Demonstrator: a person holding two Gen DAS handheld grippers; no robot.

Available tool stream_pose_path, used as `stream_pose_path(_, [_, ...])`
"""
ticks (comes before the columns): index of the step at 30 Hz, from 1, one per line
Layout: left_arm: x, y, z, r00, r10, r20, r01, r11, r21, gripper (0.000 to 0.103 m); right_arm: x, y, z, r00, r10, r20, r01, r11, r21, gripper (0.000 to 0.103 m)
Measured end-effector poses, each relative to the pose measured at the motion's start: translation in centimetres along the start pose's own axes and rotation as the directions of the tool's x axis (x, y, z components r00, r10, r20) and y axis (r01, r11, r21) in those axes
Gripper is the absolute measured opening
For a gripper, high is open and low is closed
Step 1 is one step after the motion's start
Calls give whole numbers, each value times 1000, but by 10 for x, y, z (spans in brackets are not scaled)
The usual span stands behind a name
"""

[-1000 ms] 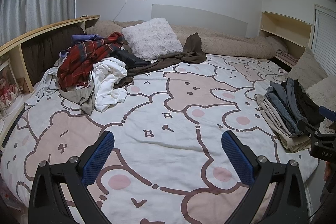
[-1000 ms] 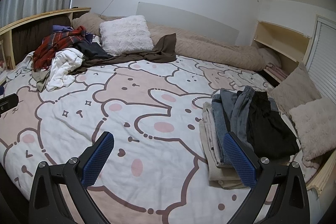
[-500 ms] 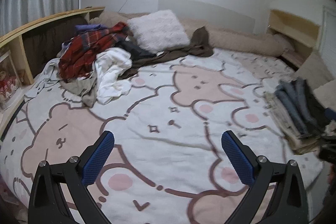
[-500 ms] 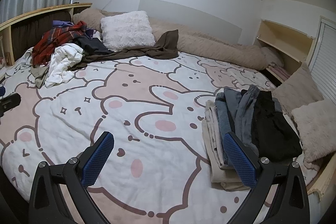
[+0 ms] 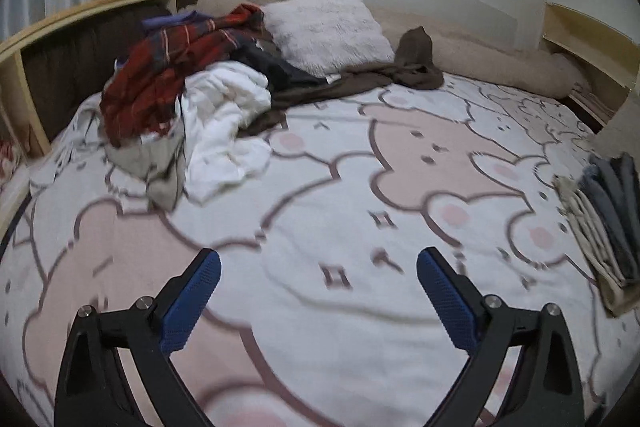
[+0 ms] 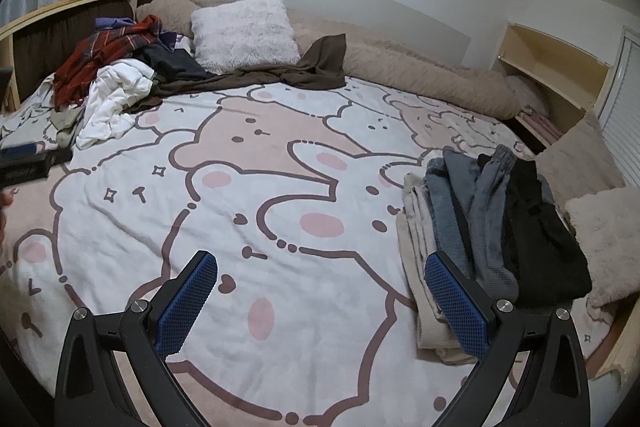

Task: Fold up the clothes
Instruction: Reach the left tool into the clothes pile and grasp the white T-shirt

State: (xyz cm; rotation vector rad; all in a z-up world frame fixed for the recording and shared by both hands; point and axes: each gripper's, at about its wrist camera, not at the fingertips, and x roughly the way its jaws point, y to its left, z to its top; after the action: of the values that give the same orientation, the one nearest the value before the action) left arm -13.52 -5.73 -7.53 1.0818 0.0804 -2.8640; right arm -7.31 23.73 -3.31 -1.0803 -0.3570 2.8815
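Left wrist: left gripper (image 5: 318, 273) spread wide, empty; rumpled clothes heap (image 5: 192, 99) ahead and leftward, nearer this side. Right wrist: right gripper (image 6: 320, 275) likewise agape, holding nothing; folded stack (image 6: 492, 223) just beside its right finger, heap far across the bed (image 6: 280, 211).

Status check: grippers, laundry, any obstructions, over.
Left gripper open, empty. Right gripper open, empty. Unfolded heap with red plaid shirt at far left; folded grey and black stack at right. Bear-print bedspread between bare.
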Motion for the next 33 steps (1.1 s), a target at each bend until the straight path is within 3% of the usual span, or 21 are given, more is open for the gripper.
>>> stream_pose_path(5, [38,26,23,999,37,28,-37,999,-19,99,14,3,2,1000,-5,-28,5,1000,-16,103])
stream_pose_path(12, [108,75,33,996,39,-81,-50,990,-136,98,30,4,4,999,-10,-52,9,1000,-16,103])
stream_pose_path(14, [128,89,32,992,21,-123,-44,981,-187,89,33,4,4,998,-9,-60,9,1000,-15,103])
stream_pose_path(28, [203,105,41,967,122,-224,-166,968,-189,92,67,-1,-4,990,-33,-141,31,999,-17,103])
stream_pose_path(33, [208,109,47,965,117,-237,-165,967,-195,91,74,6,-7,988,-21,-154,15,999,-37,103])
